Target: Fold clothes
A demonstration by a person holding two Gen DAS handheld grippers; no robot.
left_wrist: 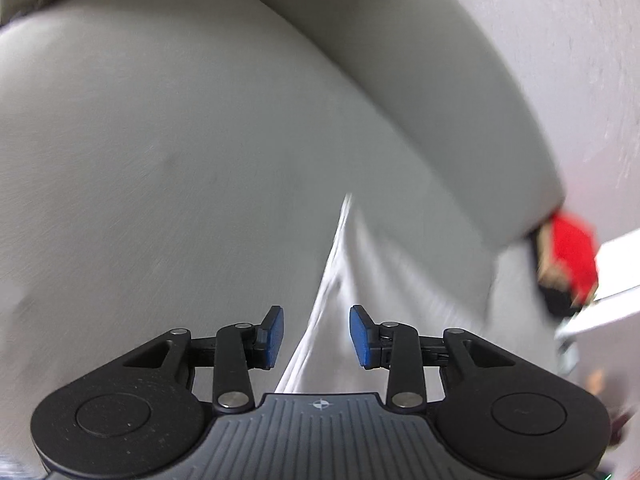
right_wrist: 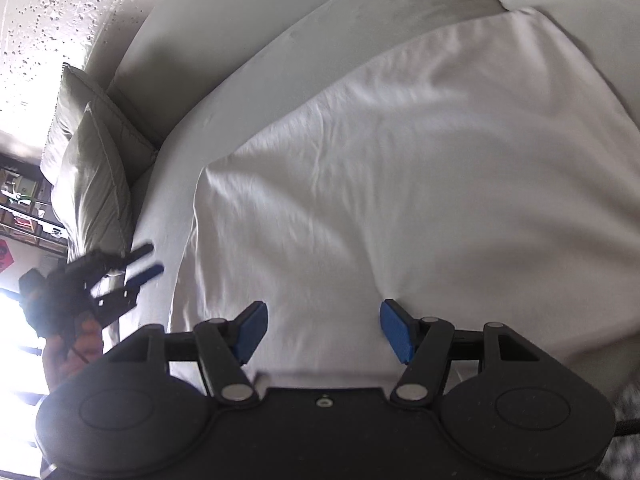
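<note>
1. Two grippers in play, and neither has anything between its blue pads
2. Left gripper (left_wrist: 316, 336) hangs over a grey-white sheeted surface, jaws a moderate gap apart, nothing gripped; the left wrist view is smeared with motion blur
3. A pale fabric edge (left_wrist: 320, 304) runs up from the gripper body between the left pads and tapers away ahead; too blurred to tell whether it is a garment hem or a fold in the sheet
4. Off to the right in that view sits a red object (left_wrist: 572, 252) by something dark, beyond the rounded edge of the bedding; what it is cannot be made out
5. Right gripper (right_wrist: 324, 330) has its jaws spread wide, empty, poised just above the near edge of the white cloth (right_wrist: 400, 184)
6. That white cloth lies spread on the bed (right_wrist: 208, 92), lightly creased, its left edge rounded and folded under, the far corner up near the top right
7. Pillows (right_wrist: 92, 168) are propped at the left of the bed, against a speckled wall (right_wrist: 60, 12)
8. In the right wrist view, the left gripper (right_wrist: 138, 266) shows at lower left, blurred, fingers parted, held in a hand (right_wrist: 76, 344), off the cloth's left edge and beside the pillows
</note>
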